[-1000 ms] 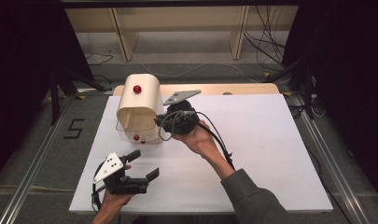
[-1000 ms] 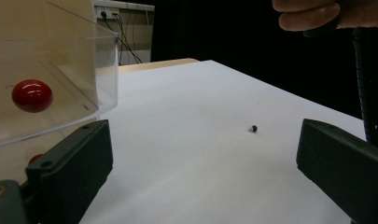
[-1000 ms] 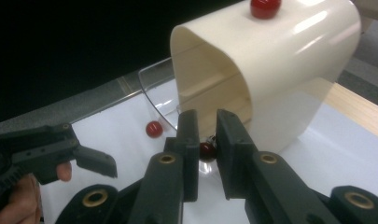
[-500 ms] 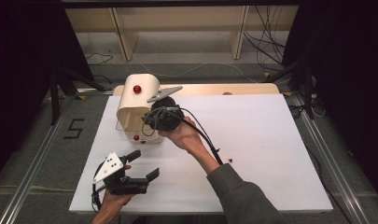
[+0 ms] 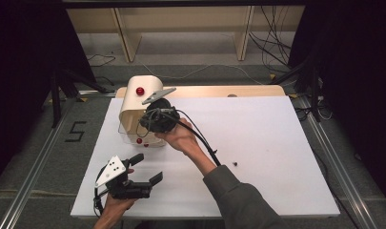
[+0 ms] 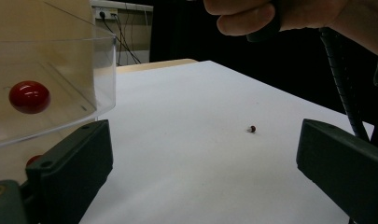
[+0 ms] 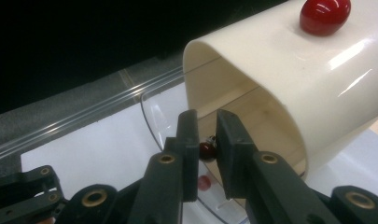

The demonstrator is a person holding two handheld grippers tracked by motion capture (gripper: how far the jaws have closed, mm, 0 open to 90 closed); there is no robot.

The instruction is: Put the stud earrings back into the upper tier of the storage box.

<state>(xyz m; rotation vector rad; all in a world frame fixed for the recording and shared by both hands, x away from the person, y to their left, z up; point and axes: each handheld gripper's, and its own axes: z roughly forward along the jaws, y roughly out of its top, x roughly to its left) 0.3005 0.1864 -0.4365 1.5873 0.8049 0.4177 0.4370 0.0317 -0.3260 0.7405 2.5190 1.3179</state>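
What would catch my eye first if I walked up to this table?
Probably the cream, curved-top box with a red knob at the table's far left, fronted by a clear curved door. The right gripper sits at its opening, jaws nearly shut on a small dark red bead. The left gripper waits open near the front edge.

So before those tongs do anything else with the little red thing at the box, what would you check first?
1. Right tongs closed on the small red ball: ok.
2. Ball at the mouth of the cream box, over its clear tray: ok.
3. Grip secure enough: cannot tell.
4. Left tongs open and apart from the box: ok.
5. Stray bead lying loose on the white table: not ok.
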